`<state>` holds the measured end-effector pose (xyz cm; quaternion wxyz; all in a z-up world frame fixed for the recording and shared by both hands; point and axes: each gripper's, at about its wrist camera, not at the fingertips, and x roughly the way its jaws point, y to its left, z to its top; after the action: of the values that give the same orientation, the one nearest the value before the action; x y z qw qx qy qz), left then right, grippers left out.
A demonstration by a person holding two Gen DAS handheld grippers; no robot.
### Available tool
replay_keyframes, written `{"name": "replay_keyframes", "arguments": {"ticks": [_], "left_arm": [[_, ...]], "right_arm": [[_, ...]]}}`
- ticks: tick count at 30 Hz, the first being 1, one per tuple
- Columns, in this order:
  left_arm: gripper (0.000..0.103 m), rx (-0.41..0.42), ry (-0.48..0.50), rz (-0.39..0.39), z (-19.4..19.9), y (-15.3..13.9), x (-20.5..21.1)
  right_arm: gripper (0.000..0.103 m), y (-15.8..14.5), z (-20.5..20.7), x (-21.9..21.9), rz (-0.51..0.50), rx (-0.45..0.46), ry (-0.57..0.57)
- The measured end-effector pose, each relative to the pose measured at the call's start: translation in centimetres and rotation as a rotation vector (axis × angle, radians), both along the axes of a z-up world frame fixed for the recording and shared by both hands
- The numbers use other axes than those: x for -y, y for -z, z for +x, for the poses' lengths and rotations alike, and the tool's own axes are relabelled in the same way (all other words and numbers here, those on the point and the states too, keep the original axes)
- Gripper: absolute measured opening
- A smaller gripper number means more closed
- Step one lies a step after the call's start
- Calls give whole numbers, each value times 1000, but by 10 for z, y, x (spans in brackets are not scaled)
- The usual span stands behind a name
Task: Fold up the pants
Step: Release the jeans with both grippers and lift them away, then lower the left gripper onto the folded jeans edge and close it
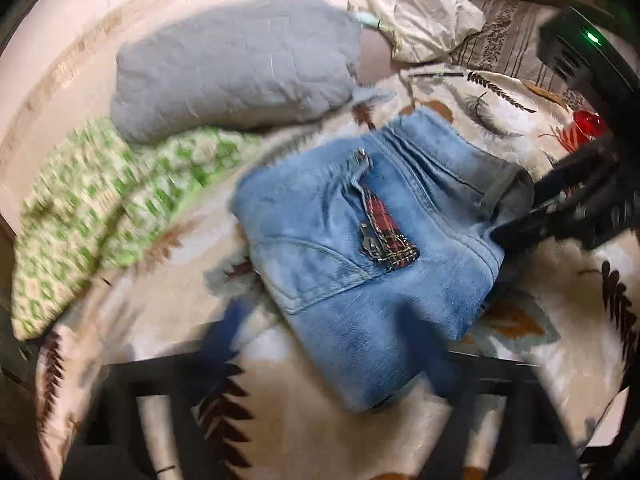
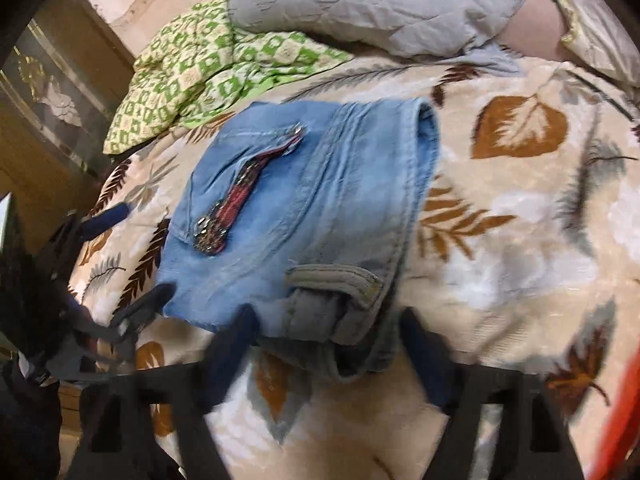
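Light blue denim pants (image 1: pixel 360 240) lie folded into a compact bundle on the leaf-print blanket (image 1: pixel 540 320); a back pocket with a red plaid patch (image 1: pixel 386 226) faces up. My left gripper (image 1: pixel 332 336) is open, its blurred blue fingers straddling the bundle's near corner. My right gripper (image 2: pixel 328 344) is open, its fingers either side of the bundle's near edge with the rolled waistband (image 2: pixel 336 280). The pants also show in the right wrist view (image 2: pixel 304 208). The right gripper shows at the bundle's far right in the left wrist view (image 1: pixel 560 200). The left gripper shows at the left in the right wrist view (image 2: pixel 116 264).
A grey pillow (image 1: pixel 236 68) and a green patterned cloth (image 1: pixel 100 208) lie beyond the pants. A cream pillow (image 1: pixel 424 20) is at the far right. A wooden cabinet (image 2: pixel 52 120) stands beside the bed. A red object (image 1: pixel 588 124) lies near the right gripper.
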<state>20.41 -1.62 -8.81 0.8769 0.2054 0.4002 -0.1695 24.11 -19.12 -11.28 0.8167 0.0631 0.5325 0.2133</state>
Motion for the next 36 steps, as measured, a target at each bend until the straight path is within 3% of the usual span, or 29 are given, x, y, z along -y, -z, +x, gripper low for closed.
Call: {"name": "replay_keyframes", "arguments": {"ticks": [1,5,10,14,15,16,17,19,24,30,32,33,34,36], "left_arm": [[18,-41,9,-22,3,3,2],[16,-19,38,48,-1,4,15],[4,-54,47,21,-4,-1,5],[2,-105,-16,76,2,30,-17],[1,-171,-56,117,7,48,-23],[0,-164,-58,94,5,56,-28],[0,-124,-46,53,-1,55,-32],[0,-121,-59,23,-2,57,-36],[0,-127,-64,51,3,62,-29],[0,-143,-83,-11,0,46,-38],[11,-144,-80,-46,-7,37,-39],[37,-130,-74,-56,-12,31,-38],[61,-105,-84,-43,-17,26,-37],[79,-41,-110,-14,-22,16,-38]], "right_arm": [[59,3,0,-4,-21,6,4],[44,-3,-3,-13,-59,52,-29],[36,-10,-5,-12,-84,65,-61],[36,4,-9,-5,-86,51,-59],[35,8,-10,-4,-81,53,-51],[35,10,-10,-4,-90,58,-42],[35,12,-10,-2,-96,60,-30],[35,14,-9,3,-66,51,-18],[35,14,-9,1,-79,54,-18],[38,13,-10,1,-70,62,-15],[55,11,-12,3,-67,71,-18],[72,10,-13,5,-74,68,-1],[77,10,-14,7,-81,64,13],[77,7,-17,11,-70,55,22]]}}
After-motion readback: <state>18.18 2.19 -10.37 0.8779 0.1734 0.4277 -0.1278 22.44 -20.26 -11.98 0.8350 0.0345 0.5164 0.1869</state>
